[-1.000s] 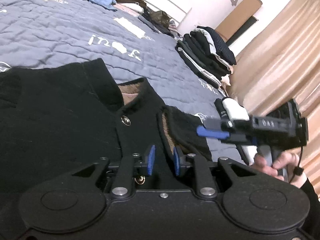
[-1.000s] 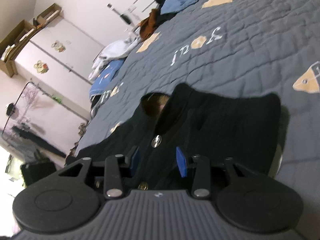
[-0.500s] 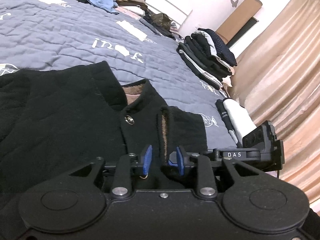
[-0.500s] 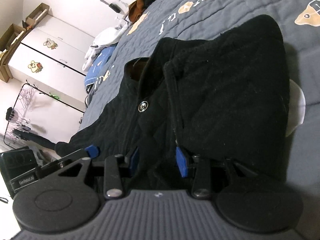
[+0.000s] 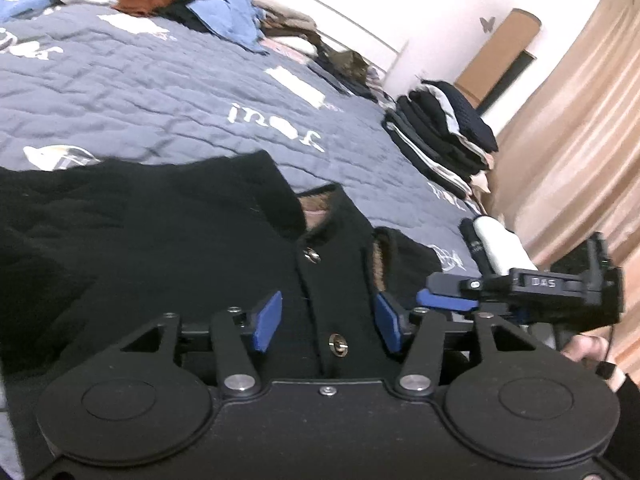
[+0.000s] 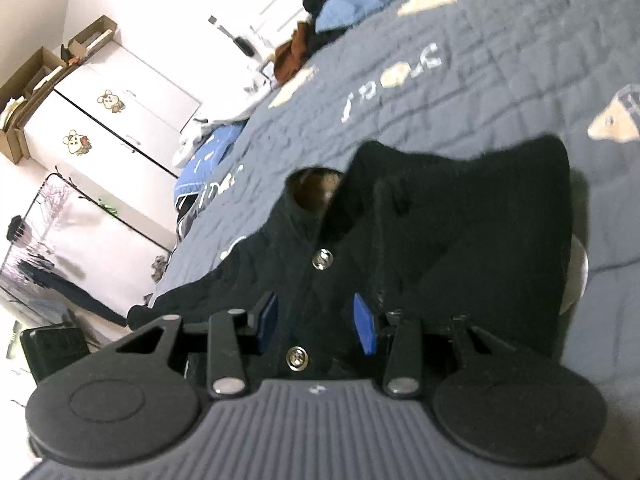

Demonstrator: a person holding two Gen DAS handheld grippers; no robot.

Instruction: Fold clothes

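Jacket: I see the black jacket (image 5: 168, 240) lying flat on the grey-blue quilted bedspread (image 5: 160, 92), collar away from me, its brown lining showing at the neck.
Left tongs: my left gripper (image 5: 328, 322) sits low over the jacket's buttoned front, its jaws opening. The placket and a brass button (image 5: 338, 345) lie between the blue pads, but neither pad presses on the cloth.
Right tongs: my right gripper (image 6: 316, 322) hovers over the same placket, jaws partly spread. A silver button (image 6: 297, 358) lies between the pads; I cannot tell whether the cloth touches them.
Tongs to each other: in the left wrist view the right gripper comes in from the right edge, just beside my left pad, over the jacket's folded-in side.
Folded side: in the right wrist view one jacket side is laid over the body.
Around: a stack of folded dark clothes (image 5: 440, 140) sits far along the bed; loose clothes (image 5: 216, 8) are heaped at the far edge.
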